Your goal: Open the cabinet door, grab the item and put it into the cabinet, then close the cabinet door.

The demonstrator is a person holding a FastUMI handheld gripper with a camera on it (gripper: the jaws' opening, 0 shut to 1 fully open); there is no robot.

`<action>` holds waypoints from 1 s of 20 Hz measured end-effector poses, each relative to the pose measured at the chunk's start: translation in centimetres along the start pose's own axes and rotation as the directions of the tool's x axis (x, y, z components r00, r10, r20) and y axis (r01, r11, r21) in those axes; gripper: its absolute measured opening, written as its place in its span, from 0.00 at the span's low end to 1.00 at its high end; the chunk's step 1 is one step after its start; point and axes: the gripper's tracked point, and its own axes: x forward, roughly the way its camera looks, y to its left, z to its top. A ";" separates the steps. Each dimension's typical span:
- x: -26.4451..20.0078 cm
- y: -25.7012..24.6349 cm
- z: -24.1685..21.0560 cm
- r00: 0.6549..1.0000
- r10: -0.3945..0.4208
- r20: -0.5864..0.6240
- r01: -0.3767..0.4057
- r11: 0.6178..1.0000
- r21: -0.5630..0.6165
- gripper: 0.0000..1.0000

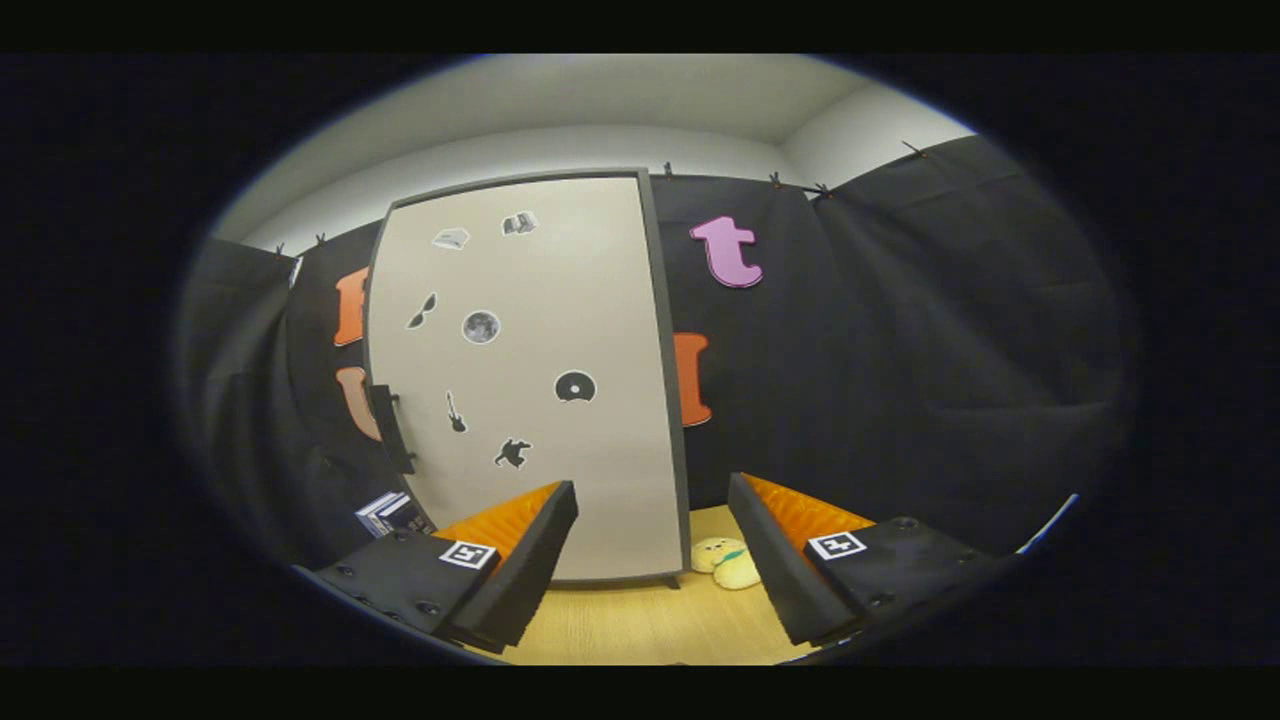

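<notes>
The gripper (650, 560) is hanging over the wooden tabletop (640, 625) with its two fingers spread wide and nothing between them. Ahead of them, the pale cabinet door (530, 380) is standing flush in its dark frame, dotted with small black-and-grey stickers (481, 327), its dark handle (392, 428) sitting on the door's left edge, about halfway down. The item, a small yellow plush toy (728, 562), is lying on the tabletop just beside the cabinet's right front corner, close against the inner side of the right finger.

This scene is fitting only one reading as far as the toy goes: it is lying outside the cabinet while the door is shut, so the door is what is wanting attention.

For a clean pull, I judge the fingers should be closing around the handle squarely, one finger on each side of the bar, and the swing should be following the hinge, which is probably running down the right edge. The toy is sitting near that hinge side, so the opening door is probably not sweeping over it.

A stack of small boxes (390, 514) is standing at the cabinet's left front corner, just below the handle, and could be crowding the left finger on the approach.
</notes>
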 end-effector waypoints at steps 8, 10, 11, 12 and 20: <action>-0.5 0.8 -0.3 1.000 0.000 -0.010 0.000 1.000 -0.004 0.98; -0.5 1.0 -0.2 1.000 -0.002 -0.012 0.002 1.000 -0.006 0.98; -0.4 1.2 -0.2 1.000 -0.001 -0.014 0.001 1.000 -0.007 0.98; -0.4 1.4 -0.3 1.000 0.001 -0.015 -0.001 1.000 -0.008 0.98; -0.4 1.9 -0.2 1.000 0.000 -0.015 0.000 1.000 -0.012 0.98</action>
